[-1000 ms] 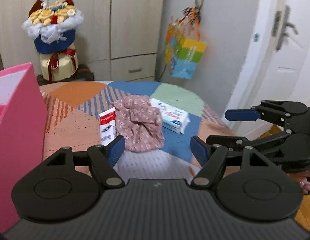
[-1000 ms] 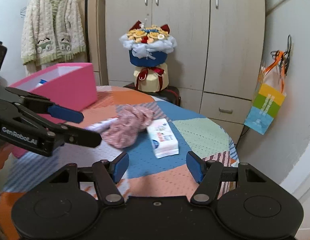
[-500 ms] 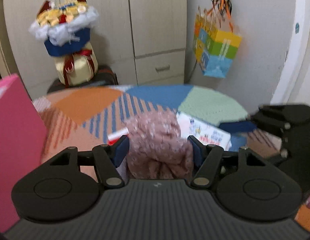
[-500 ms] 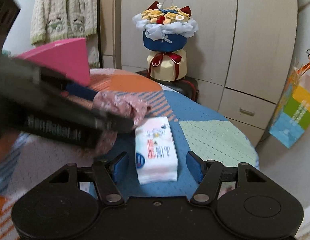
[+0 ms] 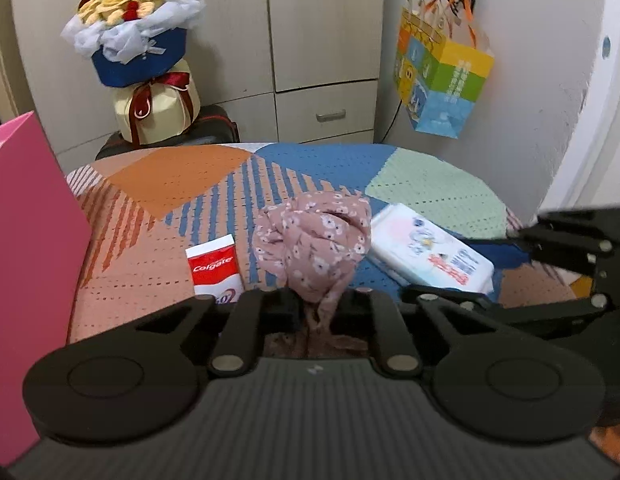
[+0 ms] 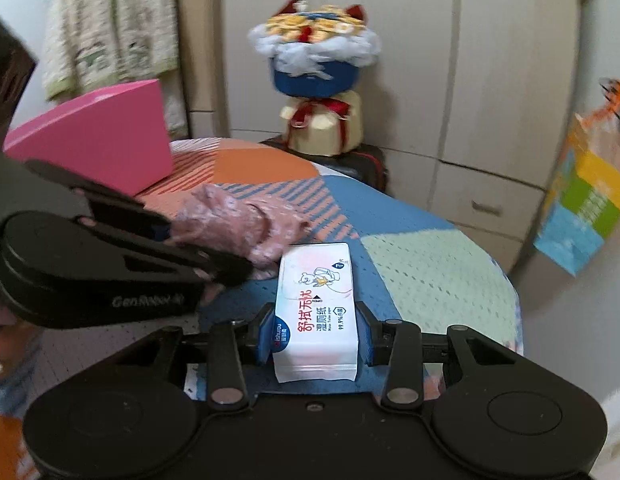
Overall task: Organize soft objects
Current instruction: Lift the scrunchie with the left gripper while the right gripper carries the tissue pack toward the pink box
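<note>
Left wrist view: floral cloth bundle point(image 5: 313, 240) sits mid-bench, left gripper point(image 5: 318, 307) fingers just closed, pinching its near tail. Wet-wipes pack point(image 6: 317, 312) lies just right of the cloth, touching it; right gripper point(image 6: 315, 334) fingers just closed, squeezing the pack's near end. Pink box point(image 5: 28, 280) stands at left, likely the bin. Lift both straight up, check the thin cloth pinch holds, keep clear of the toothpaste box point(image 5: 214, 270). Patchwork bench point(image 5: 437, 188) otherwise open.
</note>
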